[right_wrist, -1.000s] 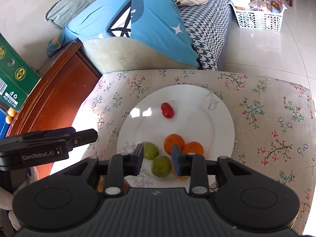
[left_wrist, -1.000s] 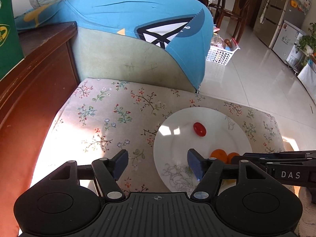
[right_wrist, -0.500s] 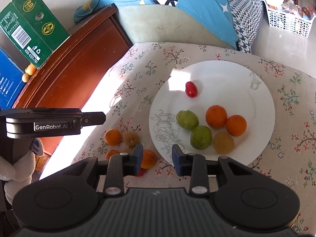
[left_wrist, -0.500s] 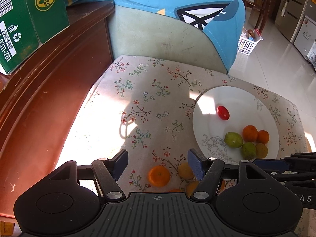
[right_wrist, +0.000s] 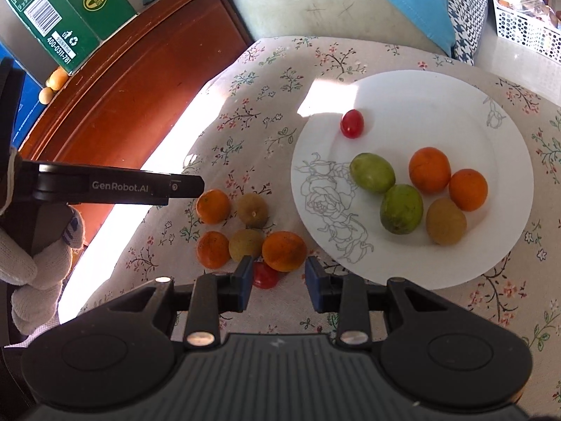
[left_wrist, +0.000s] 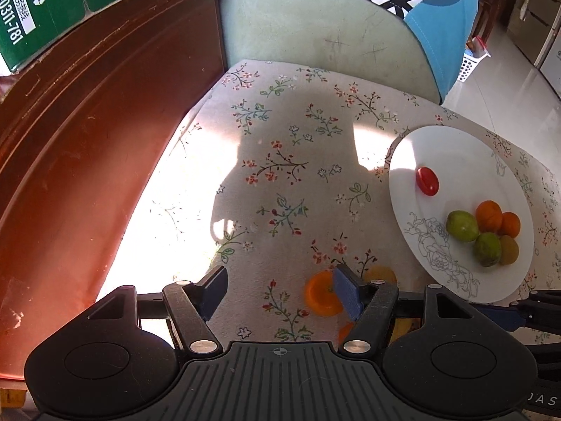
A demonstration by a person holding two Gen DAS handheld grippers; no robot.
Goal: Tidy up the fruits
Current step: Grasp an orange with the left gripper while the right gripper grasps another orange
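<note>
A white plate holds a red cherry tomato, two green fruits, two oranges and a brown kiwi. Loose on the floral cloth to its left lie three oranges, two kiwis and a red tomato. My right gripper is open and empty, just above the nearest loose orange and tomato. My left gripper is open and empty; a loose orange lies by its right finger. The left gripper shows side-on in the right wrist view.
A dark wooden cabinet runs along the left, with a green carton on it. A sofa with a blue cover stands behind the cloth-covered stool. A white basket sits on the tiled floor at the far right.
Both grippers have pulled back and leftward from over the plate. The loose fruits beside the plate have come into view. Both grippers stay open.
</note>
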